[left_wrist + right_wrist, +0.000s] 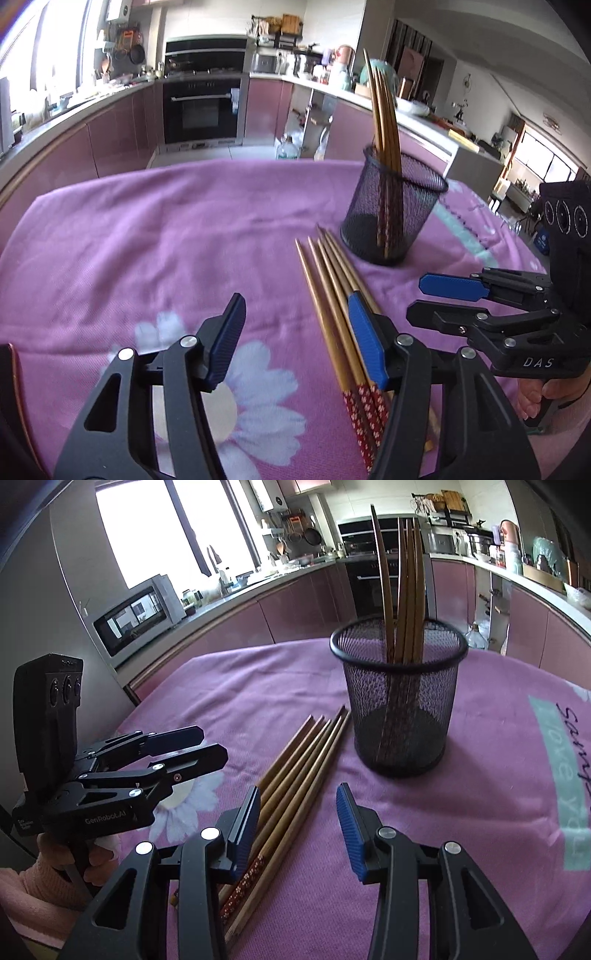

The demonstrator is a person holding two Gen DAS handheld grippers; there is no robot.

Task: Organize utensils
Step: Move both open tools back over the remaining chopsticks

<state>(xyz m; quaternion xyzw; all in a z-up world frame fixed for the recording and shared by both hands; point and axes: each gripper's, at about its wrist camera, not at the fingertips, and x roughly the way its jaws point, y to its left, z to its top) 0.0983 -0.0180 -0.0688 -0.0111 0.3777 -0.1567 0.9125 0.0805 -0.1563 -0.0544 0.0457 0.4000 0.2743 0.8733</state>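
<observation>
The worktop (498,812) fills the lower part of both views, spread with a purple flowered cloth (147,258); a kitchen with an oven and cabinets runs behind it along the top of each frame.

On the cloth stands a black mesh cup (400,698), upright, right of centre in both views. About 5 chopsticks stand in it (404,590), tips up, leaning on the rim.

Just beside the cup's base, on its lower-left side in the right wrist view, lies a loose bundle of chopsticks (295,775) flat on the cloth. Their long axis runs from the lower centre of the frame up toward the cup, thin tips nearest the cup, red patterned handle ends nearest the cameras.

The right hand-held gripper (299,830) is open with nothing between its pads. Its left pad sits over the edge of the bundle, so most of the sticks lie just to the left of the gap; whether the pad touches them I cannot tell.

The left hand-held gripper (295,343) is also open and holds nothing. In its own view the bundle (332,302) runs along the inner side of its right pad, inside the gap.

By my judgement the left one is better lined up, since the sticks already lie between its pads and point along its fingers.
</observation>
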